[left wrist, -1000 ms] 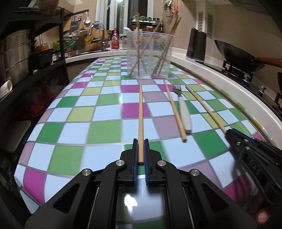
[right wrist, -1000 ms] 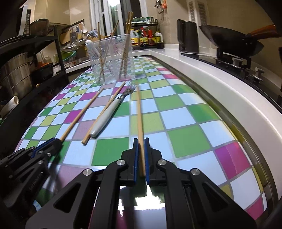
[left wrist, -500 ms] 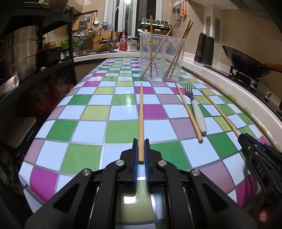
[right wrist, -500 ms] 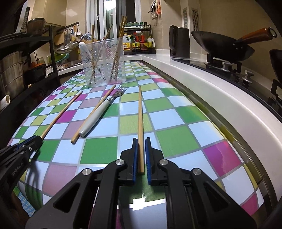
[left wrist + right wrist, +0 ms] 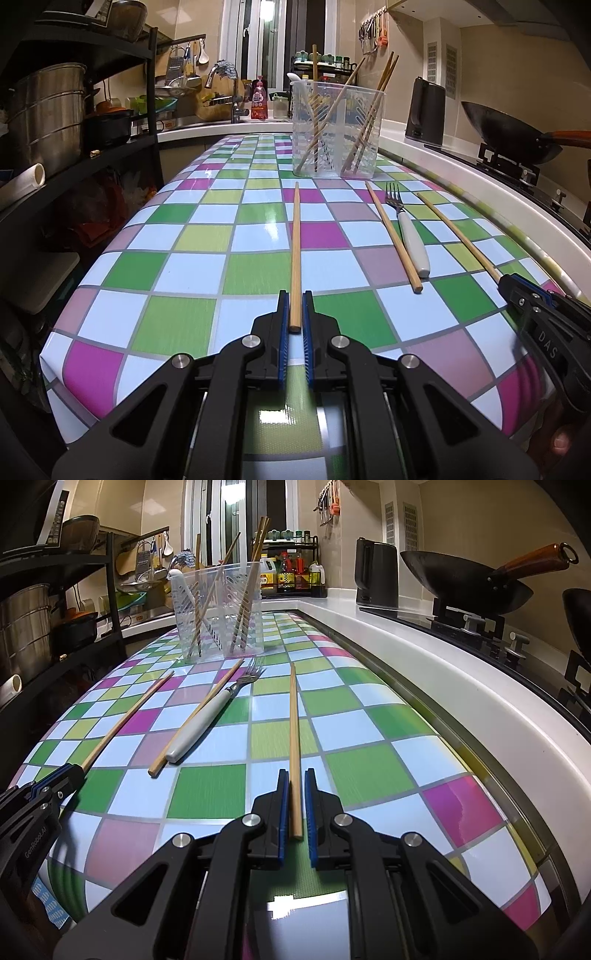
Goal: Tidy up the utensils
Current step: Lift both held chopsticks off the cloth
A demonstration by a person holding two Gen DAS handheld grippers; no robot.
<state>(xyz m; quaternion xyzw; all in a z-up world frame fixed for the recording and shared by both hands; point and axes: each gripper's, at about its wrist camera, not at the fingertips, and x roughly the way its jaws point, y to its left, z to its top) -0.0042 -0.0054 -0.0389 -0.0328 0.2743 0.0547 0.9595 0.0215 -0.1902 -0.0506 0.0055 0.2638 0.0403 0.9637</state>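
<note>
With each gripper's fingers clamped on one chopstick end (left gripper, right gripper), sticks should be tipped upright before the clear holder at 12 o'clock is approached.

The right gripper body is cut off at the frame's right edge. Its fingers hide the near end of the rightmost chopstick. Spice rack labels beyond the container are illegible.
</note>
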